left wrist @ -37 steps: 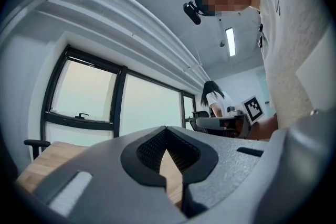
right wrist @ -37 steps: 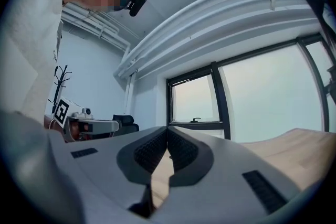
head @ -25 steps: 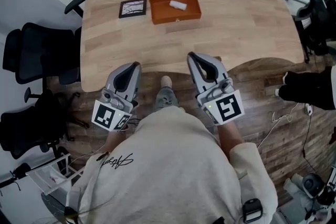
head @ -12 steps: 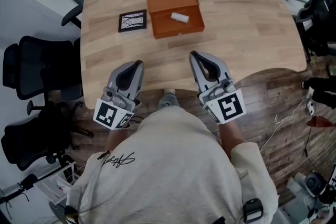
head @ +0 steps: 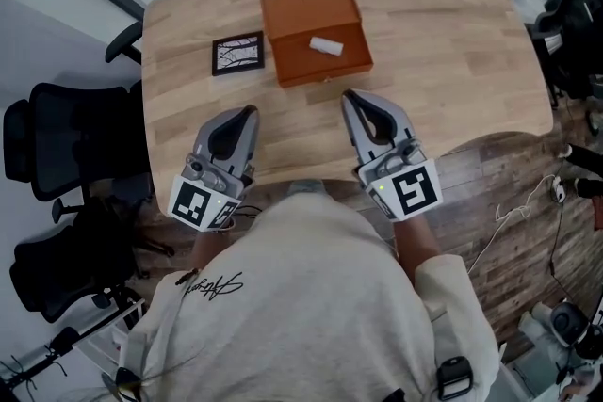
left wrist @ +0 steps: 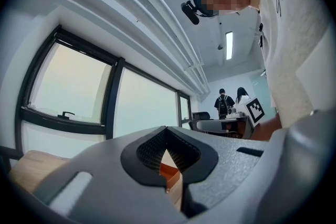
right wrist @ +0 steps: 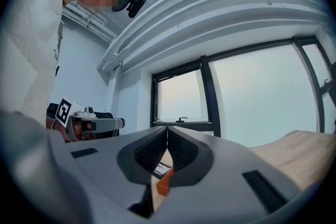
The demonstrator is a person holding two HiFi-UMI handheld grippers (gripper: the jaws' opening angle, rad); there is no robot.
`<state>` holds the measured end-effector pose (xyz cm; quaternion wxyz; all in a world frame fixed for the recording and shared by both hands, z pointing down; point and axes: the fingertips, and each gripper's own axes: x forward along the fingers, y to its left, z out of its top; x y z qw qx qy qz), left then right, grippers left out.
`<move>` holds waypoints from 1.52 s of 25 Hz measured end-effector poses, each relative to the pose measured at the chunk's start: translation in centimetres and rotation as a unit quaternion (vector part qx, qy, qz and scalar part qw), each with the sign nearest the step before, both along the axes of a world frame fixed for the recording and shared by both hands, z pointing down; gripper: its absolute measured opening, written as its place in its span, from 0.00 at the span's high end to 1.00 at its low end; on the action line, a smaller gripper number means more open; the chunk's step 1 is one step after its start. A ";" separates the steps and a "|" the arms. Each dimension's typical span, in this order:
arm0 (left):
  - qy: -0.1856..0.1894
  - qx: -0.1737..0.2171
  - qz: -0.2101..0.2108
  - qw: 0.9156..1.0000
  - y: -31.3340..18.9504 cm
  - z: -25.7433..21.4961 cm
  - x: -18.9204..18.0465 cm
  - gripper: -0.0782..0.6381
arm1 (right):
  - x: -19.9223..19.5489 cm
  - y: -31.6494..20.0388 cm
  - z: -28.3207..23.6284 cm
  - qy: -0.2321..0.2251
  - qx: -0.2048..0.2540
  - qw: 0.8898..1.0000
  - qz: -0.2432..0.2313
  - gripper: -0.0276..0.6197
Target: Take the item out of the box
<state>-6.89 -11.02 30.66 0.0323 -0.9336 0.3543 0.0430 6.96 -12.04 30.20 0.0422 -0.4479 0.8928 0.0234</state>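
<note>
The table (head: 452, 33) is pale, matt planked wood; the box (head: 325, 71) looks smooth, orange-brown; the item (head: 326, 45) inside, white and smooth.

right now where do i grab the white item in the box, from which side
Pinch the white item across its narrow width at mid-length, coming down from above. It lies flat on the floor of the open box, whose walls would likely block a level approach.
</note>
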 end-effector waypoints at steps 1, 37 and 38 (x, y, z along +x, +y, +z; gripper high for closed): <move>-0.001 -0.001 0.002 1.000 -0.5 0.0 0.0 0.89 | 0.0 -0.5 0.0 0.000 -0.001 1.000 0.002 0.94; -0.007 -0.046 0.005 0.999 -9.3 2.8 0.5 0.89 | 0.0 -9.3 2.6 0.034 -0.032 0.998 -0.030 0.94; -0.006 -0.046 0.001 0.999 -9.3 2.8 0.3 0.89 | 0.0 -9.5 2.9 0.042 -0.034 0.998 -0.036 0.94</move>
